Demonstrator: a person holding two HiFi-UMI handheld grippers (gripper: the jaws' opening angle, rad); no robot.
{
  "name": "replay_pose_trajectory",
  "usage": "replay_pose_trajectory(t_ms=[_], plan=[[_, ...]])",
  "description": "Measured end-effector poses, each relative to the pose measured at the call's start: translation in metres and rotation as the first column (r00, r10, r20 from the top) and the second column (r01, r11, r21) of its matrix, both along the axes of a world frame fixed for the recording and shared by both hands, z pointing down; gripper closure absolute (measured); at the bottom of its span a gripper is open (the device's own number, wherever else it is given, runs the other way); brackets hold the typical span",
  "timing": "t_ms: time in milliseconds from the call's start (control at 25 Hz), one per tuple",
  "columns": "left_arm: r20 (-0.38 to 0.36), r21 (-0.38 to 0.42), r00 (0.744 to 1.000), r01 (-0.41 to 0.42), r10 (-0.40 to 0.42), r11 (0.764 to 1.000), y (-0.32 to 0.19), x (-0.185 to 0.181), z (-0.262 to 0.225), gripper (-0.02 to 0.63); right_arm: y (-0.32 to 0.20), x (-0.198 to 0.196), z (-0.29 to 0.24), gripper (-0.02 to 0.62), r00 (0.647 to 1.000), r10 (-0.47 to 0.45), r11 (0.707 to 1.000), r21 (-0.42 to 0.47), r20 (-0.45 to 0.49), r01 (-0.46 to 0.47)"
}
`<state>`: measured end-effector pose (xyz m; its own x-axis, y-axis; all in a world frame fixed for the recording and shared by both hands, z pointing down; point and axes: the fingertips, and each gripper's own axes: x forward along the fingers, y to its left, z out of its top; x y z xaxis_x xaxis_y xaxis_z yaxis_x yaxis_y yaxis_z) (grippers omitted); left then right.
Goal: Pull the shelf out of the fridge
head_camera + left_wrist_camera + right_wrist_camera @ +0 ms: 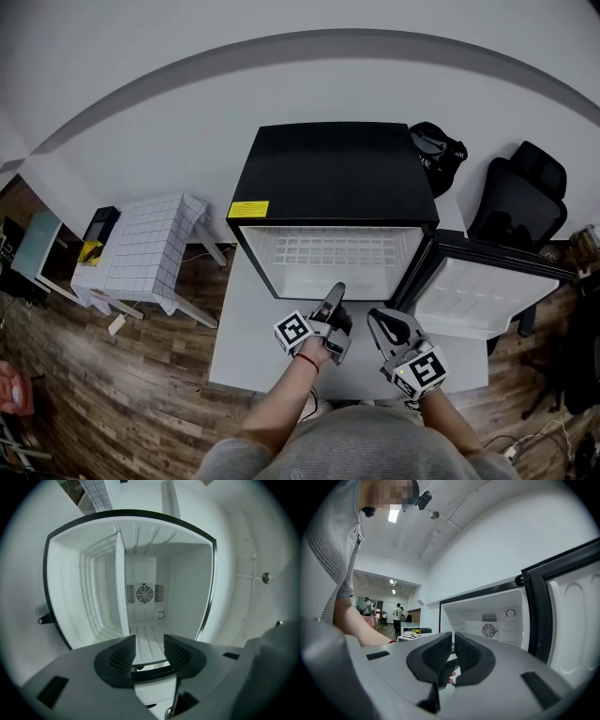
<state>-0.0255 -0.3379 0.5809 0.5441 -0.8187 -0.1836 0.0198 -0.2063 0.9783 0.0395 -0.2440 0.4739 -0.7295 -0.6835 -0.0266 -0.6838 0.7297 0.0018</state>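
Shelf [121, 583] sits inside the fridge [187, 588], beyond the left claw [149, 641], spread and empty.

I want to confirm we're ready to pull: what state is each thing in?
Black mini fridge: open, white interior exposed.
White fridge door: swung wide open at the right.
White grid shelf: inside the fridge, not pulled out.
Left gripper: open, empty, facing the fridge opening.
Right gripper: shut, empty.
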Motion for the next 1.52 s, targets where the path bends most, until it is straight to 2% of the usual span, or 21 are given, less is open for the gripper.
replay_pose_trajectory(t_ms=[200, 400, 680, 880, 1160, 1520], plan=[[-0.017, -0.036, 0.998, 0.062, -0.062, 0.997, -0.022, -0.01, 0.011, 0.425, -0.002, 0.001, -0.002, 0.581, 1.0, 0.002, 1.0, 0.004, -0.009, -0.002], [0.01, -0.036, 0.997, 0.071, -0.071, 0.997, -0.042, -0.01, 0.018, 0.425, 0.001, 0.0, -0.006, 0.581, 1.0, 0.007, 1.0, 0.017, -0.022, -0.006], [0.019, -0.096, 0.995, 0.102, -0.101, 0.99, -0.063, -0.013, 0.035, 0.425, 0.008, 0.0, -0.011, 0.581, 0.999, 0.014, 0.999, 0.032, -0.037, -0.013], [0.014, -0.124, 0.991, 0.137, -0.136, 0.983, -0.079, -0.02, 0.046, 0.425, 0.009, 0.004, -0.015, 0.581, 0.998, 0.045, 0.999, 0.026, -0.053, -0.044], [0.001, -0.144, 0.99, 0.139, -0.14, 0.98, -0.093, -0.018, 0.055, 0.425, 0.005, 0.008, -0.016, 0.581, 0.997, 0.052, 0.998, 0.028, -0.056, -0.051], [0.011, -0.139, 0.986, 0.169, -0.169, 0.976, -0.119, -0.024, 0.054, 0.425, 0.007, 0.003, -0.017, 0.581, 0.999, -0.009, 0.999, 0.037, -0.04, 0.01]])
